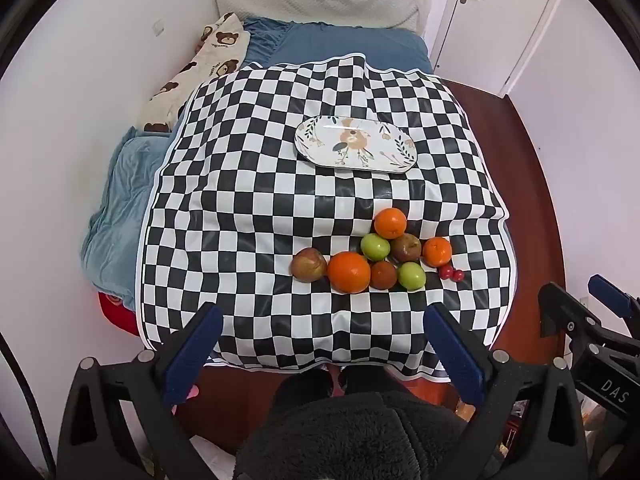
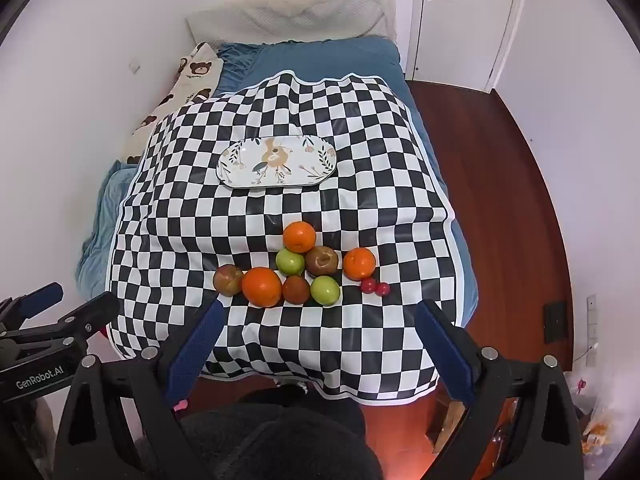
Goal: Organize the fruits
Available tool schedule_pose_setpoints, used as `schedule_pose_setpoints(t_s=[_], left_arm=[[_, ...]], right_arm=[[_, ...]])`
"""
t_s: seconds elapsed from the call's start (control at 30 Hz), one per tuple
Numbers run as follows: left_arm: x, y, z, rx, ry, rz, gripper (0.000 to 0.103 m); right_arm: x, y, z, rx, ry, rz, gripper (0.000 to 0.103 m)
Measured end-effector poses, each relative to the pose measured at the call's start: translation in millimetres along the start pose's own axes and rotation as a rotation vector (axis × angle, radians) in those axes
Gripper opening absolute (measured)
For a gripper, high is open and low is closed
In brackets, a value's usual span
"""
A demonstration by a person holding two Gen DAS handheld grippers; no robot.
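Observation:
A cluster of fruit lies on the near part of a black-and-white checkered cloth (image 1: 248,208): three oranges (image 1: 349,272), two green apples (image 1: 375,247), brownish-red apples (image 1: 308,265) and two small red cherries (image 1: 451,273). The same cluster shows in the right wrist view, with an orange (image 2: 261,287) at its near left. An empty oval plate with a floral print (image 1: 356,142) (image 2: 276,162) sits farther back. My left gripper (image 1: 322,320) is open and empty, held above the cloth's near edge. My right gripper (image 2: 318,316) is open and empty, also short of the fruit.
The cloth (image 2: 360,208) covers a bed with blue bedding (image 1: 352,42), a bear-print blanket (image 1: 200,68) at the left and a white headboard behind. Red-brown wooden floor (image 2: 500,200) and a white door (image 2: 460,16) lie to the right. White walls flank both sides.

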State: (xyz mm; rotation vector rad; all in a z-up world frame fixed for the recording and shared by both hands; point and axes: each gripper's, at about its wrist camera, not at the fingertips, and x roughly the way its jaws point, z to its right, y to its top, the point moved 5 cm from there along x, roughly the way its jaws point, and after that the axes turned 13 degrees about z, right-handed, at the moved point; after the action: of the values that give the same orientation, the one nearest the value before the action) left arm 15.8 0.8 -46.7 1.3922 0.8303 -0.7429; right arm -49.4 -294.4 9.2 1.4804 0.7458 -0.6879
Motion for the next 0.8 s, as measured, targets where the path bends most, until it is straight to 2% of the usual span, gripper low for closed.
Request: schedule_pose_setpoints(t_s=[0.8], left_arm=[[0.0, 0.2, 0.1, 0.001, 0.001, 0.003, 0.103]], right_arm=[[-1.7, 0.0, -2.1, 0.01, 0.019, 0.009, 0.098]])
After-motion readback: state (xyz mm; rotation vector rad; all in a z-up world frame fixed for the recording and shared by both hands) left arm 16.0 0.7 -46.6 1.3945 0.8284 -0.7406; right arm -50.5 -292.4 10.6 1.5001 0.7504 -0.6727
